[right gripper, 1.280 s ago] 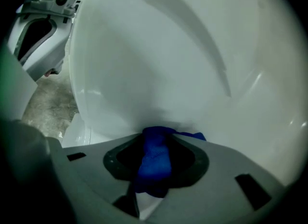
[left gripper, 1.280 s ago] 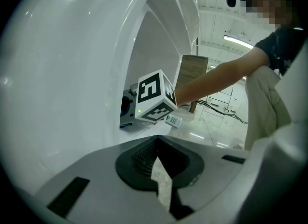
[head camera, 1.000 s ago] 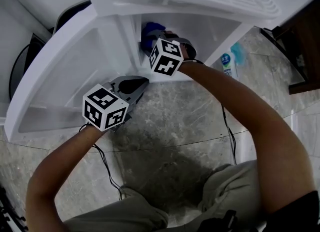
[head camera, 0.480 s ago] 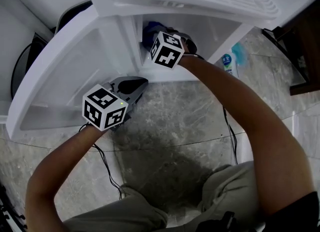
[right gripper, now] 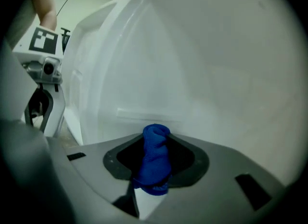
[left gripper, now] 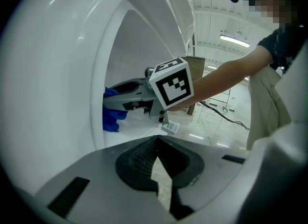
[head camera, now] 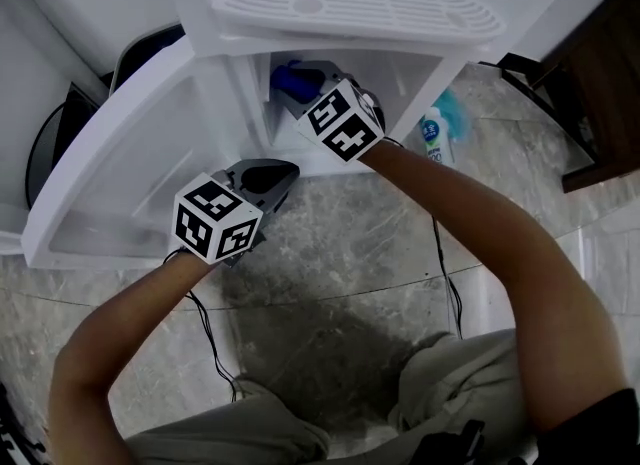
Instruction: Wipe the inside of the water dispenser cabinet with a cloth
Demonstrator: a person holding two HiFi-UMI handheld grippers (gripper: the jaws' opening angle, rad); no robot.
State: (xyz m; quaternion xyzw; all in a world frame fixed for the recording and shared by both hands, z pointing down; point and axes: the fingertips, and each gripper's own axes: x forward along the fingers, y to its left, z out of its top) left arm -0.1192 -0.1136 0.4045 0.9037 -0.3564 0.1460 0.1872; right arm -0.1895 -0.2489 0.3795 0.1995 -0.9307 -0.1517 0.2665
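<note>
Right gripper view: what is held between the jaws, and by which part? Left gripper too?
The right gripper pinches the blue cloth by a bunched-up fold, the rest hanging past its tips. The left gripper is shut and holds nothing.

I see cabinet [right gripper: 216,73]: glossy smooth white plastic. Cloth [right gripper: 155,160]: soft blue nubby fabric. Floor [head camera: 350,243]: polished mottled grey stone. Left hand-held gripper [left gripper: 157,138]: matt grey plastic.

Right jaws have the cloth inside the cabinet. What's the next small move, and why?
Probably push the right gripper forward until the blue cloth presses on the cabinet's white inner wall, then sweep sideways: the jaws grip the cloth and the wall stands right ahead.
</note>
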